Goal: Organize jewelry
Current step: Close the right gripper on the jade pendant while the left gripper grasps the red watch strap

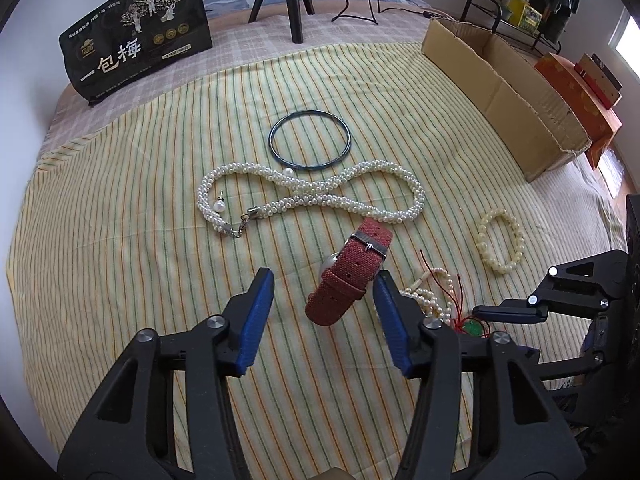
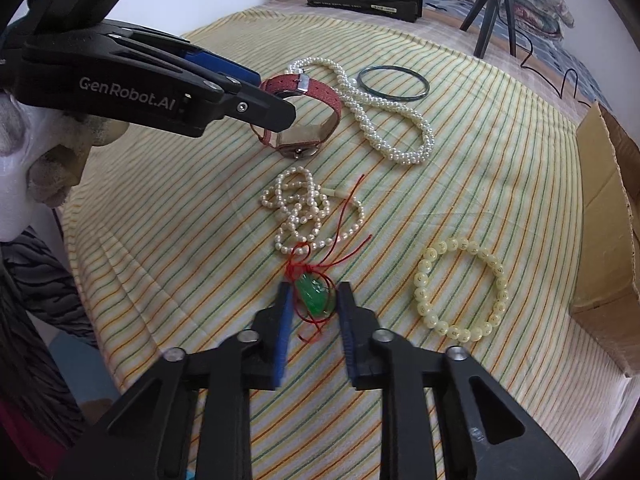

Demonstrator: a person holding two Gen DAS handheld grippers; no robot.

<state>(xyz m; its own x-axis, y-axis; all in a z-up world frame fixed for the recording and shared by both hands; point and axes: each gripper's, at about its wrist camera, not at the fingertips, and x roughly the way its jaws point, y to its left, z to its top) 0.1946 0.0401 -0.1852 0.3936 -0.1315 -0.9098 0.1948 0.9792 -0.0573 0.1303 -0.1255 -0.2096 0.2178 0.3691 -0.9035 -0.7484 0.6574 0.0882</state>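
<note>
Two hand-held grippers are at work over a striped bedspread (image 1: 120, 208) strewn with jewelry, and each seems to be lining up on a piece of its own, so the step in hand looks like the approach before a pick.

In the left wrist view the left hand-held gripper (image 1: 324, 296) is spread wide, nothing between its blue pads, and the red-strapped wristwatch (image 1: 348, 276) lies just ahead in the gap, nearer the right pad. From the right wrist view the same watch (image 2: 304, 120) sits under that gripper's tip; whether the tip touches the strap I cannot tell.

The right hand-held gripper (image 2: 312, 304) is also released, its two fingers straddling the green jade pendant (image 2: 312, 296) on its red cord (image 2: 340, 256), which lies on the cloth. Just beyond it is a tangled small-pearl strand (image 2: 300, 208); to the right a cream bead bracelet (image 2: 460, 288); farther off the twisted pearl necklace (image 1: 312, 192), a loose pearl earring (image 1: 219, 204) and the dark bangle (image 1: 310, 140).

The open cardboard box (image 1: 500, 92) at the far right edge is probably where pieces go. Next each gripper likely needs to close gently: on the pendant's body rather than its thin cord, which could slip or drag the pearls.

Both grippers are angled down toward the bed, the left reaching in from the near left, the right low and near.
</note>
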